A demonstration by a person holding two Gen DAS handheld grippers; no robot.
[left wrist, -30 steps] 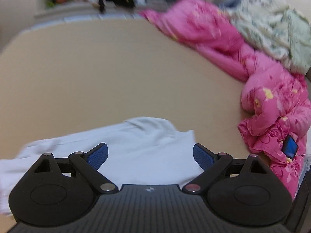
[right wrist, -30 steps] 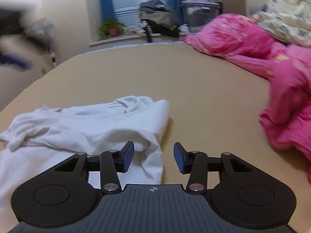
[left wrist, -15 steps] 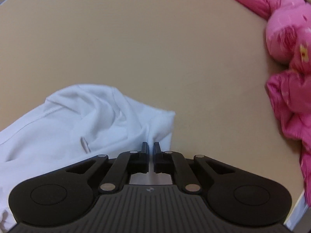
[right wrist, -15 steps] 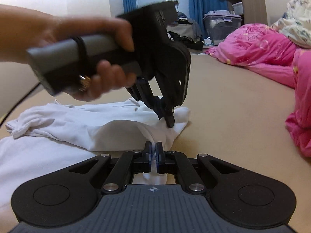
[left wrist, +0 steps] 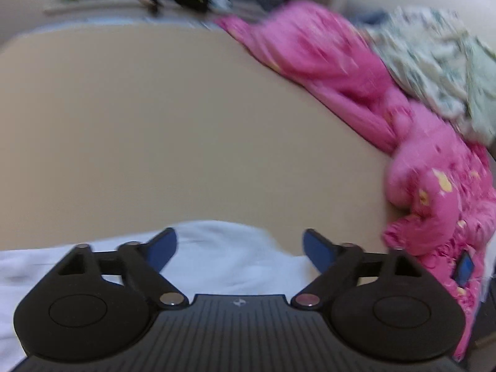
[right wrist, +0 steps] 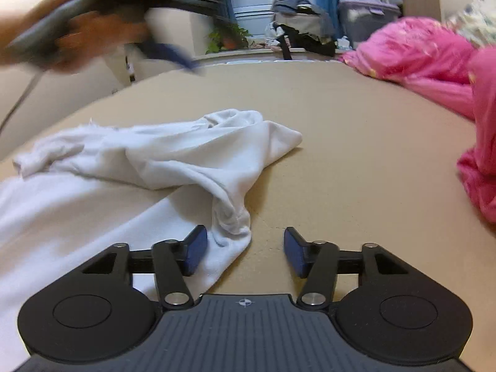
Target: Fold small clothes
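A white garment [right wrist: 173,158] lies crumpled on the beige bed sheet [right wrist: 356,142], one layer folded over towards the left. Its near corner [right wrist: 231,226] rests between the fingers of my right gripper [right wrist: 245,249], beside the left pad and not pinched; these jaws are opening. In the left wrist view, which is blurred, my left gripper [left wrist: 240,246] hovers over the garment [left wrist: 223,260] with its jaws opening wide and nothing between the pads. The right wrist view shows the left gripper [right wrist: 161,51] as a blur at the top left, held by a hand [right wrist: 93,31] above the bed.
A pink quilt [left wrist: 434,192] is heaped along the bed's right side, with a floral blanket [left wrist: 434,62] behind it and a small blue object [left wrist: 465,268] on it. A potted plant [right wrist: 228,35], piled clothes and a plastic box [right wrist: 369,15] stand by the far window.
Half a second ago both grippers were shut on the garment's corner. Both have since opened and let it go. The left gripper has risen away to the upper left; the cloth lies slack.
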